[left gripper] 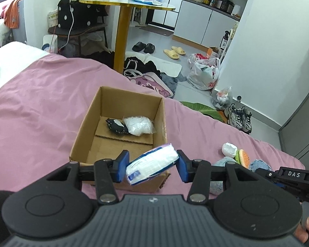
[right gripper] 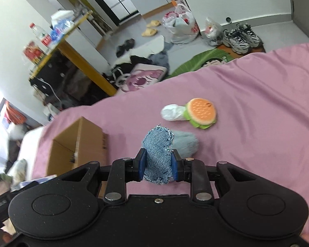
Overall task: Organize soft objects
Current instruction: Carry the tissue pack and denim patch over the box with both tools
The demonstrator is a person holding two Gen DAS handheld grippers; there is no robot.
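Left wrist view: the left tongs (left gripper: 152,165) are spread wide, with a white tissue pack (left gripper: 152,166) tilted between the blue pads (left gripper: 121,165). Whether either pad presses on the pack cannot be determined. The pack sits above the near wall of an open cardboard box (left gripper: 121,103) on the pink bedsheet (left gripper: 41,103). Inside the box, at 12 o'clock from the pack, lie a black dotted pouch (left gripper: 115,125) and a clear bag of white material (left gripper: 139,125), touching.

Right wrist view: the right tongs (right gripper: 157,165) are closed on a denim pouch (right gripper: 157,150). A pale blue fluffy item (right gripper: 185,144) lies just behind the pouch. At 1 o'clock, a burger plush (right gripper: 201,113) touches a white bundle (right gripper: 172,113).
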